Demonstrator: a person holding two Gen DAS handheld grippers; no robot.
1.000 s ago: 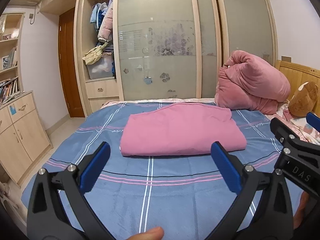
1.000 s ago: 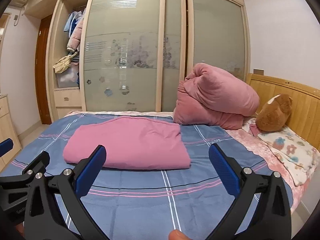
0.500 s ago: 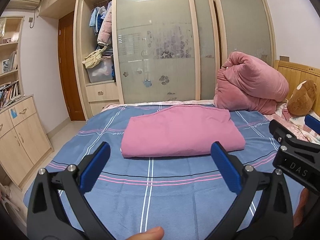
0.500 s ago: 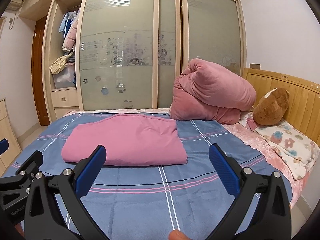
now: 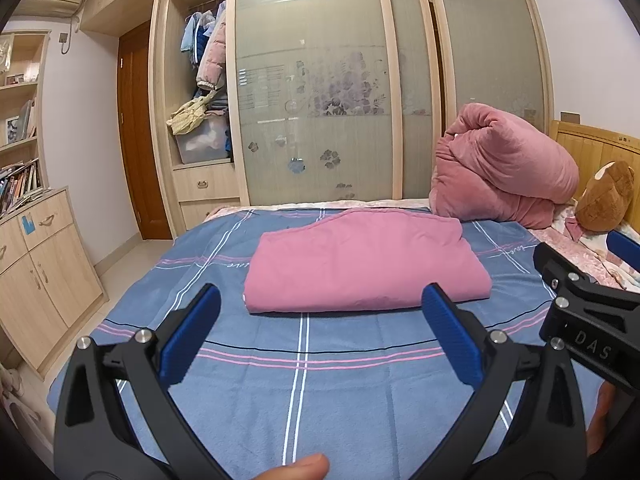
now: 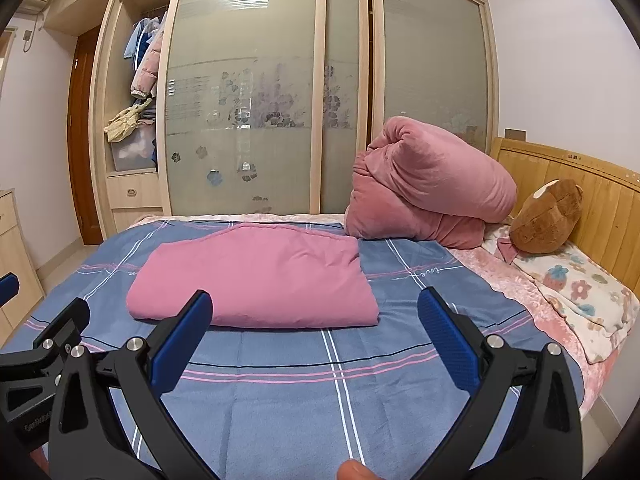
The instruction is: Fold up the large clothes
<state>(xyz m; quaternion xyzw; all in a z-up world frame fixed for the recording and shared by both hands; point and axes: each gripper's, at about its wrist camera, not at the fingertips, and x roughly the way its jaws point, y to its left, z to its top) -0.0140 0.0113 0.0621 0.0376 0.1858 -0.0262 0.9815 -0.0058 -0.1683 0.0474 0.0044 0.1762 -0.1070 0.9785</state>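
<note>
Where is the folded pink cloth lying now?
In both views the folded pink cloth lies mid-bed on the blue plaid sheet, left of the pink quilt bundle.

The folded pink cloth hides its own far edge and the blue sheet beneath it. In the left wrist view the right gripper runs off the right edge, so its 2 fingers cannot be compared. The wardrobe's frosted doors blur whatever is inside.
</note>
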